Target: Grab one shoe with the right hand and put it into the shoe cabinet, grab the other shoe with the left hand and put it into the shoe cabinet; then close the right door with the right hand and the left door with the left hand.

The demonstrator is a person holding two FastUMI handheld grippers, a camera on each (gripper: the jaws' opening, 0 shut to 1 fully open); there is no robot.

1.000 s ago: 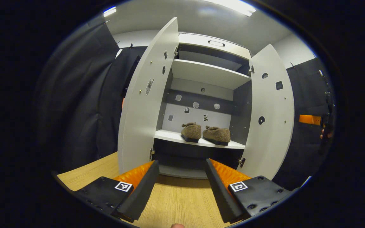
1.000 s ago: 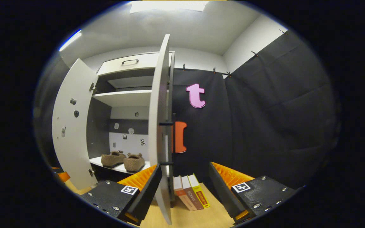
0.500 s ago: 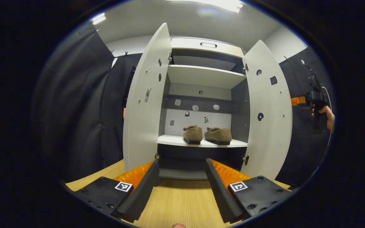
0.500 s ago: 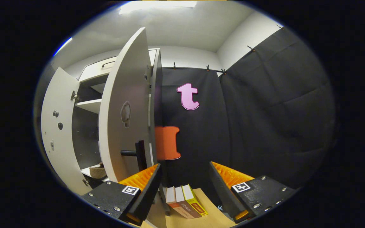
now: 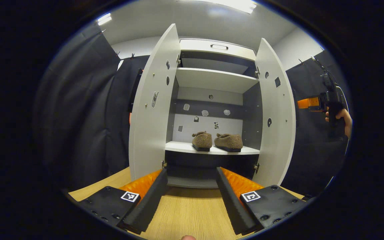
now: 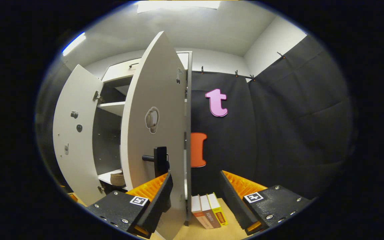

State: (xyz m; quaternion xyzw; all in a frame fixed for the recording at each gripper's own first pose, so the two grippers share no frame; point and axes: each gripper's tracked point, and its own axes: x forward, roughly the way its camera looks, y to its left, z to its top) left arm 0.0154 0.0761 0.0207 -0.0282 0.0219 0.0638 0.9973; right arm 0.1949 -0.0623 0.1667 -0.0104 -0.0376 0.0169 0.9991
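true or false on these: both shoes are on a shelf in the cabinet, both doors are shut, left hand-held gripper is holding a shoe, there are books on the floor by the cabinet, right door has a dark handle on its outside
1. Both shoes sit on a shelf inside the shoe cabinet. True: the two brown shoes rest side by side on the lower shelf.
2. Both doors are shut. False: the left door and the right door both stand open.
3. The left hand-held gripper holds a shoe. False: the left hand-held gripper is open with nothing between its fingers.
4. Books stand beside the cabinet. True: three books stand upright by the right door's lower edge.
5. The right door has a dark handle on its outer face. True: the handle sits just above the right hand-held gripper.
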